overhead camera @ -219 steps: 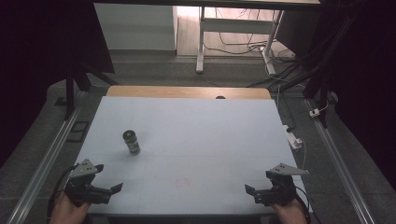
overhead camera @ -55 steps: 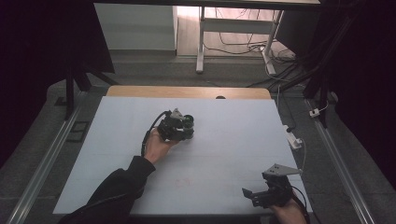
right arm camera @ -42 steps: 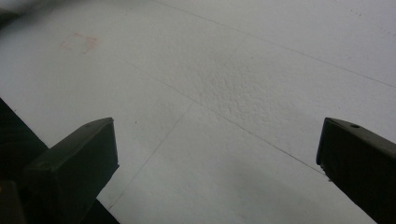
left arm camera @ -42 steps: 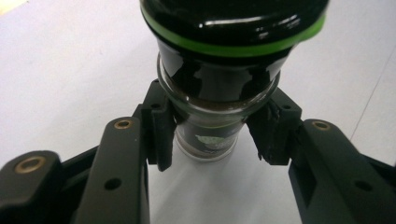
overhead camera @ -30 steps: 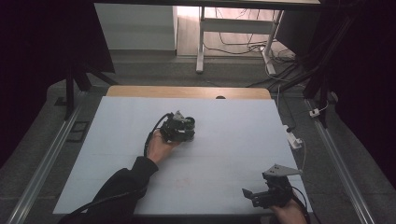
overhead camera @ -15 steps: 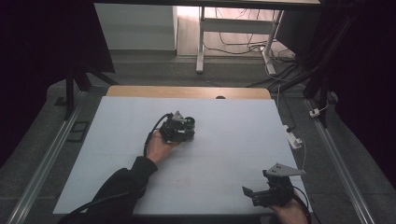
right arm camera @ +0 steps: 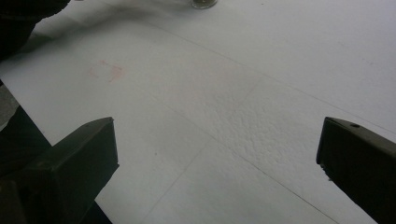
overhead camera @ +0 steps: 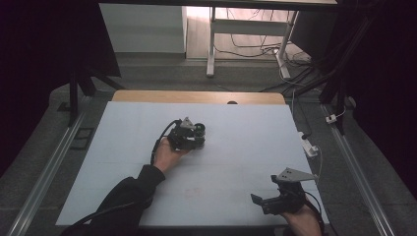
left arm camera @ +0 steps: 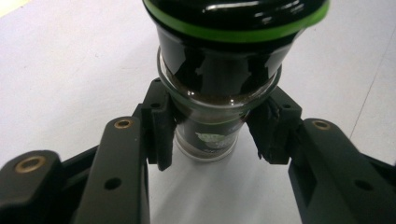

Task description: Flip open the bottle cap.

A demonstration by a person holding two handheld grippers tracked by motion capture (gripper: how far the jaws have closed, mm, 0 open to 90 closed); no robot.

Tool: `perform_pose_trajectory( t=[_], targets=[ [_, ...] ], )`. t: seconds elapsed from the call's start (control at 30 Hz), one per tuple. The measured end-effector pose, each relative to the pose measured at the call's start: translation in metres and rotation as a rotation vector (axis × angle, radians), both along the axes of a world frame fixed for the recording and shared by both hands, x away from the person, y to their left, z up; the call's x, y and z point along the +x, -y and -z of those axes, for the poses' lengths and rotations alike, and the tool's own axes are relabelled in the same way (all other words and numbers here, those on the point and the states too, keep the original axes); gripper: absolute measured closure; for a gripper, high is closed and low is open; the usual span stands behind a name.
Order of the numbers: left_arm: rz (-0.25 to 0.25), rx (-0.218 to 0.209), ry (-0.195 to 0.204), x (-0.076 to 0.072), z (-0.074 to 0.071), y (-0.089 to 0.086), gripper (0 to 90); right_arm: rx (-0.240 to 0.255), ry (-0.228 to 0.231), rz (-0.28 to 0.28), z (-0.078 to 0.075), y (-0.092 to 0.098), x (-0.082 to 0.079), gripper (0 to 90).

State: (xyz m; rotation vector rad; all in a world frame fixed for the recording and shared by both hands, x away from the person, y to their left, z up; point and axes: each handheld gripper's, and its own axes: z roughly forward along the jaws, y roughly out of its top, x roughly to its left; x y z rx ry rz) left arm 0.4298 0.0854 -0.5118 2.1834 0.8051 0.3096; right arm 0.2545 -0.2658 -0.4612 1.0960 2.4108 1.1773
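The small dark glass jar stood between our left gripper's jaws, its long axis upright on the white table, a green band under its black lid in the upper middle of the left gripper view. In the high view it sat just left of the frame's centre. Both pads pinched it at the waist, below the shoulder. A pale label low on the glass was too small to read. Our left hand was at it; our right gripper waited well apart at the lower right, jaws spread wide and holding nothing, so we judged any lift fell to the left.
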Motion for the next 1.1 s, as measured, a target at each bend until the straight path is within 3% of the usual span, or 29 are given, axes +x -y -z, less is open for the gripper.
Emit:
perform_pose_trajectory(
  t=[0.57,1.1],
  targets=[
    [0.006,-0.002,0.008,0.0,0.001,-0.001,53.8,0.036,0.023,-0.095,-0.004,-0.029,0.015,0.0],
    [0.005,-0.004,0.01,0.0,0.002,-0.001,53.8,0.07,0.046,-0.163,-0.009,-0.064,0.044,0.0]
  ],
)
